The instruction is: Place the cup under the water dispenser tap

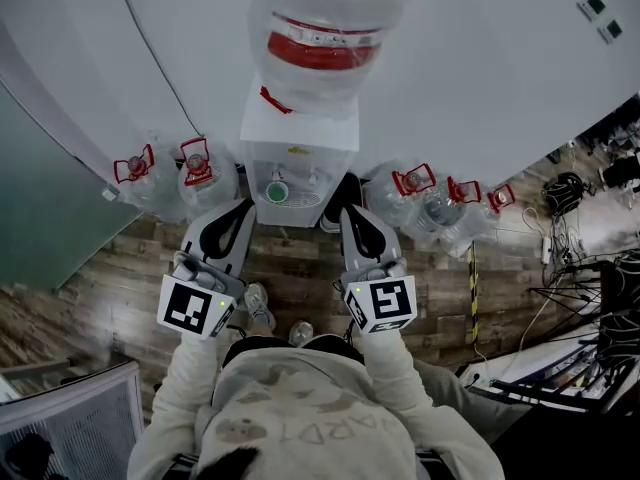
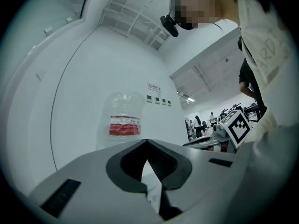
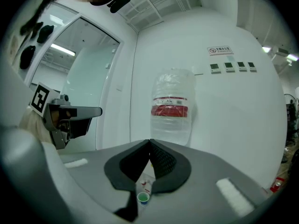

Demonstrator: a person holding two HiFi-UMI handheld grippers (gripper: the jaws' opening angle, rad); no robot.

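The left gripper (image 2: 147, 141) has its 2 jaws pressed together at the tips, with nothing between them; only a narrow slot lower down shows the white surface ahead. The right gripper (image 3: 149, 141) is the same: its tips meet and it holds nothing. Through the slot below them, the green cup (image 3: 143, 198) shows small and well ahead of the jaws. From the head view, the cup stands in the recess of the water dispenser (image 1: 300, 153) under the taps. It is clear of both grippers, ahead of them and nearer the left gripper's tip than the right's. Both grippers are held out level and side by side, pointing at the dispenser, with the arms in pale fleecy sleeves (image 1: 190, 378) stretched forward. Each gripper is a smooth grey plastic shell with black ribbed pads inside the jaws. A cube (image 1: 195, 308) with black-and-white square markers sits at its rear end. The dispenser is a white box. On top of it is a clear, rounded bottle (image 1: 325, 38) with a red label band, upturned. Spare clear bottles (image 1: 205, 178) with red handles stand on the wood-plank floor (image 1: 300, 268) on either side of the dispenser, ahead of the grippers.
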